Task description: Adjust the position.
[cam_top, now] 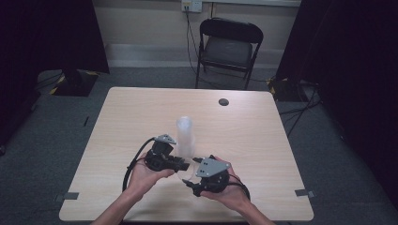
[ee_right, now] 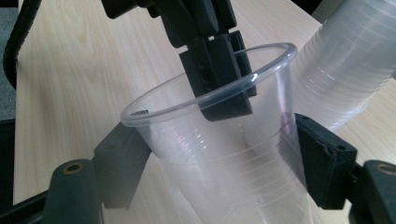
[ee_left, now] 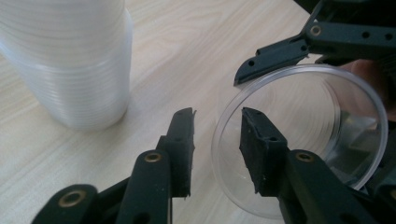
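Your right gripper clamps the clear cup, tilted, mouth toward your left gripper, whose parted jaws straddle its rim; wood table, grey floor

No legible text, label, brand, number or sign on the pale wooden desk, the clear plastic cups or the black grippers.

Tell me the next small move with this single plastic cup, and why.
Probably draw the left gripper back off the clear plastic cup's rim: its jaws straddle the rim without pressing, while the right gripper grips the cup's sides, clear of the stack of cups.
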The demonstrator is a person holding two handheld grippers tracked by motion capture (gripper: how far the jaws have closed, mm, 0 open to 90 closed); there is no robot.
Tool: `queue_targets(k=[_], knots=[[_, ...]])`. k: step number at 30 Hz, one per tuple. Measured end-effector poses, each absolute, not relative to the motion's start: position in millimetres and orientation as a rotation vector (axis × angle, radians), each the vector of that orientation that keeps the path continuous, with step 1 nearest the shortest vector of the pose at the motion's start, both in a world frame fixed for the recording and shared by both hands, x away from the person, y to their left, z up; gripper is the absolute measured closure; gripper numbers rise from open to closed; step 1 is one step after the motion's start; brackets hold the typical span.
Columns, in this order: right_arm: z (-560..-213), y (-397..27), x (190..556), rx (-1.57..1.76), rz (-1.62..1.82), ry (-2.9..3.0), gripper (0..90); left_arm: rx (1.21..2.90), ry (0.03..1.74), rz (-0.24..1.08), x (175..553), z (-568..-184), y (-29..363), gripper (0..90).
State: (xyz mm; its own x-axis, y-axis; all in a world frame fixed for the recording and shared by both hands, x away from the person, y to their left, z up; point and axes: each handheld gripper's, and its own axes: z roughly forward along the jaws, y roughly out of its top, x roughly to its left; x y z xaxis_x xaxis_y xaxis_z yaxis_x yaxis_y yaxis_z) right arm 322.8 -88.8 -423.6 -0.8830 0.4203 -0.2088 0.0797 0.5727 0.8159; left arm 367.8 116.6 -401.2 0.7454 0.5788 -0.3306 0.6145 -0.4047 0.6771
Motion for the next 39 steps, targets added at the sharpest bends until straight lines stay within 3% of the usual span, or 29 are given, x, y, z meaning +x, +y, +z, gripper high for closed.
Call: queue_targets(k=[9, 21, 39], knots=[[-424.9, -94.1, 327.9, 0.47, 1.263, 2.426, 25.8, 2.051, 0.855, 0.039, 363.2, -399.0, 117.3, 57.8], [-426.4, -100.8, 337.1, 0.562, 1.32, 2.396, 26.2, 2.012, 0.88, 0.151, 361.5, -398.8, 127.2, 42.5], [-429.7, -135.7, 358.9, 0.77, 1.321, 2.307, 26.7, 1.953, 0.864, 0.236, 355.9, -395.4, 143.1, 33.9]])
